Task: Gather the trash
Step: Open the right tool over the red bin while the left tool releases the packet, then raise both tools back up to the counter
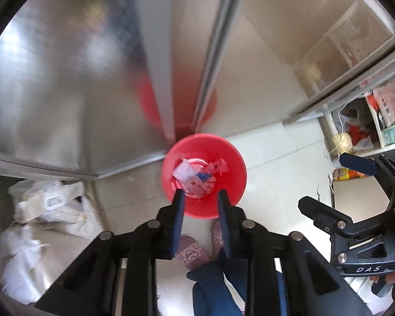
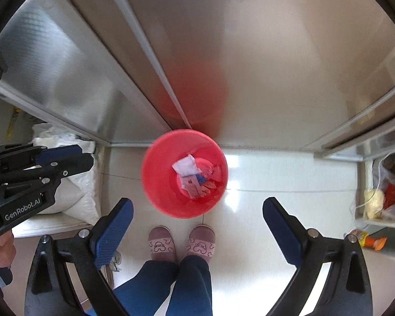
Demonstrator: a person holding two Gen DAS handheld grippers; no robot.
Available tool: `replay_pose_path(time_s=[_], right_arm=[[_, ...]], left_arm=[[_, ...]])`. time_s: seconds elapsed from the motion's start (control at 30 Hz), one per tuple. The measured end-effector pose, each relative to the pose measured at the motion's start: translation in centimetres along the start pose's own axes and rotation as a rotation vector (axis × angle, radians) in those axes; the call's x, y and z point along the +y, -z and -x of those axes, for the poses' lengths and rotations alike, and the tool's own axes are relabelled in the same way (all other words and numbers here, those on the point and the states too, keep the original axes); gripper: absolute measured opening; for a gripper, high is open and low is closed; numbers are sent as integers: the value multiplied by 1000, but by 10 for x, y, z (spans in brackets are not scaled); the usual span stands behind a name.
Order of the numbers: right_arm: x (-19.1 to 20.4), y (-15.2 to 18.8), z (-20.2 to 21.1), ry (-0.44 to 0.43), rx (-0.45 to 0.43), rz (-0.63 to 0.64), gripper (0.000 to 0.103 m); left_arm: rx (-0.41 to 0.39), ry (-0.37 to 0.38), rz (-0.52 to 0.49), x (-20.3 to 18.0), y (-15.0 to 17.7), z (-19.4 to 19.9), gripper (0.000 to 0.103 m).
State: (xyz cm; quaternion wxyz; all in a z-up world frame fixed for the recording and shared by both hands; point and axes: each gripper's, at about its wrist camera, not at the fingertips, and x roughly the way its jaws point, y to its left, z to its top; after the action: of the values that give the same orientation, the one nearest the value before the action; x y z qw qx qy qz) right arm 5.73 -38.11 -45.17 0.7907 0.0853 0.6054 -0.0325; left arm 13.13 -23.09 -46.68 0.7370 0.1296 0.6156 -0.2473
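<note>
Left gripper [image 1: 200, 197] narrowly parted, right gripper [image 2: 197, 208] spread wide, both pointing down

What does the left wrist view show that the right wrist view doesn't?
Only the left wrist view: the left gripper from behind, jaws slightly apart with nothing between them, and the right gripper side-on. Only the right wrist view: both slippers whole, and the right gripper's wide-open jaws framing the floor. Both: the red bucket holding scrap paper, the white sacks, and the steel panels.

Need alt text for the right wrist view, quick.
Red bucket on the floor below, paper scraps inside, slippers just short of it. Right gripper hangs open and empty; left gripper at the left edge.
</note>
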Motion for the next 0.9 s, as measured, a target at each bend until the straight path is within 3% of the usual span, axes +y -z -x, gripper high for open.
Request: replay_pose_path(time_s=[0.2,0.4,0.5,0.57,0.6,0.73,0.9], right_arm=[[32,-30,97,-18,-64,93,99],[63,-58,188,-39,-154,211,99],[78,-70,222,-36,-192,274,99],[87,-77,241,-48,-217,303,99],[93,-80,248,-57,-223,313,99],[112,-98,270,-97,-254,362,99],[143,-125,284,-127,-286,448,99]], left_arm=[[-81,-50,64,13,-7,114,25],[-170,-97,165,27,-10,221,36],[-213,-112,228,36,-7,260,47],[-230,-115,253,41,-6,279,68],[-242,-127,264,44,-6,289,72],[-304,-201,306,60,-7,326,83],[-349,-256,361,100,-20,359,84]])
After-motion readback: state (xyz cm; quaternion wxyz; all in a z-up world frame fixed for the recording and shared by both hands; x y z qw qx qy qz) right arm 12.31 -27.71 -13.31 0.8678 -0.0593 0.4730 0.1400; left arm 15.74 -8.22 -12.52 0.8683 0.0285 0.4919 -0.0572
